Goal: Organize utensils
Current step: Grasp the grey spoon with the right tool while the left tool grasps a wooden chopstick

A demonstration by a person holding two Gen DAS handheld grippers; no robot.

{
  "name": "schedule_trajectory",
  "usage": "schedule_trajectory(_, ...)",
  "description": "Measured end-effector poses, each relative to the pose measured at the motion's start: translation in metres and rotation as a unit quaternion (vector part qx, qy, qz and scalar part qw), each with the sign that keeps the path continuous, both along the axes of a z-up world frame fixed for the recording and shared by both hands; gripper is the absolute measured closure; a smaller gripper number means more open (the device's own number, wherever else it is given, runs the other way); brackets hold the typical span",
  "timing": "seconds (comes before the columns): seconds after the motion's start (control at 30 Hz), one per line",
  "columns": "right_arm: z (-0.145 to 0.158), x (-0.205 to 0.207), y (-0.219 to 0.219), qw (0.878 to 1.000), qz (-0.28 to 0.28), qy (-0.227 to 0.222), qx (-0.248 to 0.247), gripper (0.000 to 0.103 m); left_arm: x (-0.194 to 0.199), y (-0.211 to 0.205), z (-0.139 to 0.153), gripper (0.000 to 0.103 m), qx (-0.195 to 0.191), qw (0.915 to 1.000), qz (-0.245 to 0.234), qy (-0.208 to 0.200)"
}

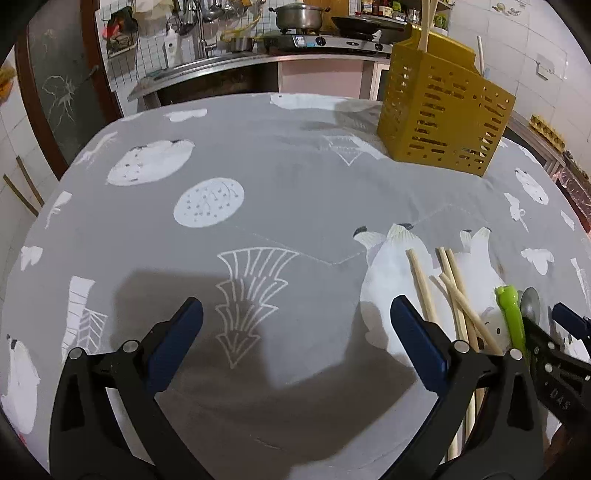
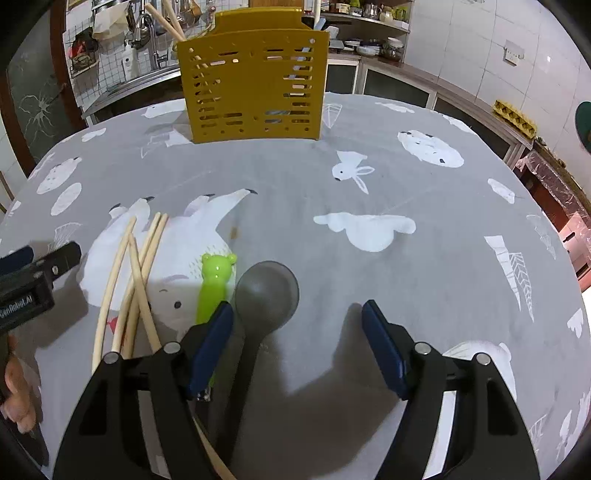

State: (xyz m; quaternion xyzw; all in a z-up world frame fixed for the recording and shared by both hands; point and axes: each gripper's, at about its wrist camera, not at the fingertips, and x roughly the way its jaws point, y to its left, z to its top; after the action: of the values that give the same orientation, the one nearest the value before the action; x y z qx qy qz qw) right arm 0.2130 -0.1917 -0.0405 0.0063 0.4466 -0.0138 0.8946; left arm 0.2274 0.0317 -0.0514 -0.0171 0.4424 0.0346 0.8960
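I'm lining up my right gripper point(image 2: 297, 332), fingers apart, around the grey metal spoon point(image 2: 264, 295); next, close on its handle. Left gripper point(image 1: 295, 325) open, empty.

Grey tablecloth point(image 1: 280, 177) with white animal and leaf prints covers the table. Behind it, steel sink counter point(image 1: 207, 70) with tap point(image 1: 201, 33). Pot point(image 1: 299, 16) and dark pan point(image 1: 365, 23) sit on a stove point(image 1: 325, 40). White wall tiles; wire grid rack point(image 2: 92, 55) on the wall at left. Egg carton point(image 2: 515, 116) on the side counter at right.
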Motion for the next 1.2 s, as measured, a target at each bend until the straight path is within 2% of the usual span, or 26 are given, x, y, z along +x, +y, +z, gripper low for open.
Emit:
schedule_trajectory(0.17,-0.001,0.006,-0.004,1.0,0.005,-0.004,0.014,0.067,-0.001,-0.01,-0.003,0.005,0.003,0.9998,-0.018,0.005)
schedule_trajectory(0.2,-0.001,0.007,-0.006,1.0,0.006,-0.006,0.017,0.069,-0.001,-0.012,-0.003,0.005,0.003,0.9998,-0.021,0.005)
schedule_trajectory(0.4,0.001,0.017,-0.021,0.999,0.023,-0.007,0.031,0.069,0.002,-0.022,-0.006,0.005,-0.001,0.9992,-0.036,0.017)
schedule_trajectory(0.53,0.001,0.03,-0.039,0.999,0.02,-0.003,0.041,0.069,0.008,-0.026,-0.01,0.005,-0.004,0.9991,-0.029,0.029)
schedule_trajectory(1.03,-0.002,0.048,-0.062,0.998,0.019,-0.014,0.054,0.069,0.008,-0.039,0.0,0.006,-0.033,0.9982,-0.047,0.018)
schedule_trajectory(1.13,-0.002,0.048,-0.063,0.998,0.019,-0.017,0.057,0.069,0.006,-0.048,0.0,0.006,-0.017,0.9981,-0.055,0.019)
schedule_trajectory(1.2,-0.003,0.047,-0.064,0.998,0.021,-0.02,0.056,0.069,0.006,-0.051,-0.002,0.01,-0.007,0.9982,-0.053,0.026)
